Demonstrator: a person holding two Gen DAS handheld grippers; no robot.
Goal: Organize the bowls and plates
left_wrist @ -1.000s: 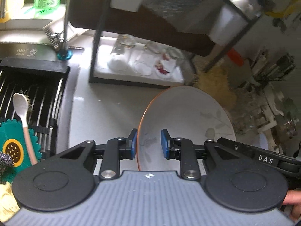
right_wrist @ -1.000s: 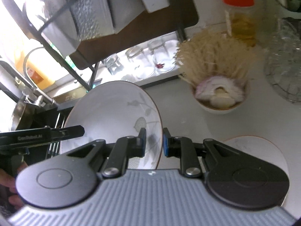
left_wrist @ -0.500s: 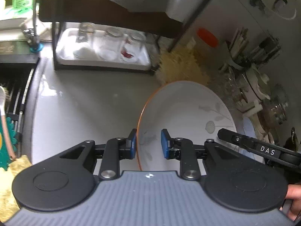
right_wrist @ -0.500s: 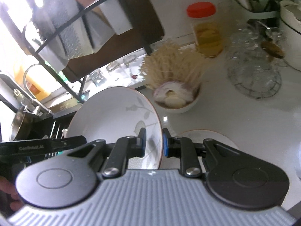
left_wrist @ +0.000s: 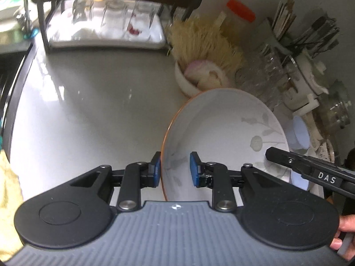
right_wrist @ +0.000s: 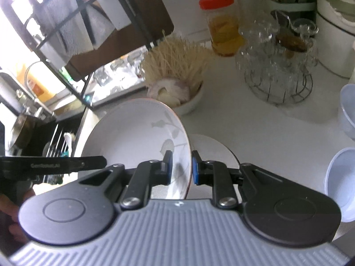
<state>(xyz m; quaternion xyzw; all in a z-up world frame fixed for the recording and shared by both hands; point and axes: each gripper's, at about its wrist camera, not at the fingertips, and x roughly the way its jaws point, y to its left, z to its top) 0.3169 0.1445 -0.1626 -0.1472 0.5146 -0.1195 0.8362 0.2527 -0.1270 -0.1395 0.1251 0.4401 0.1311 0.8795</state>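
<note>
A white plate (left_wrist: 224,130) with an orange rim and grey leaf print is held tilted above the counter by both grippers. My left gripper (left_wrist: 174,169) is shut on its left rim. My right gripper (right_wrist: 180,167) is shut on its right rim; the plate shows in the right wrist view (right_wrist: 133,137) too. A second white plate (right_wrist: 213,150) lies flat on the counter just below and right of the held one. Pale blue bowls (right_wrist: 339,177) stand at the right edge.
A white bowl of garlic with a straw brush (right_wrist: 177,84) stands behind the plate. A wire basket of glasses (right_wrist: 279,66) and a red-lidded jar (right_wrist: 223,24) stand at the back. A black rack with glasses (left_wrist: 106,20) is at the back left, and the sink rack (right_wrist: 55,146) at far left.
Both grippers have carried the plate to the right, away from the sink and over the counter. The flat plate and blue bowls have come into view on the right.
</note>
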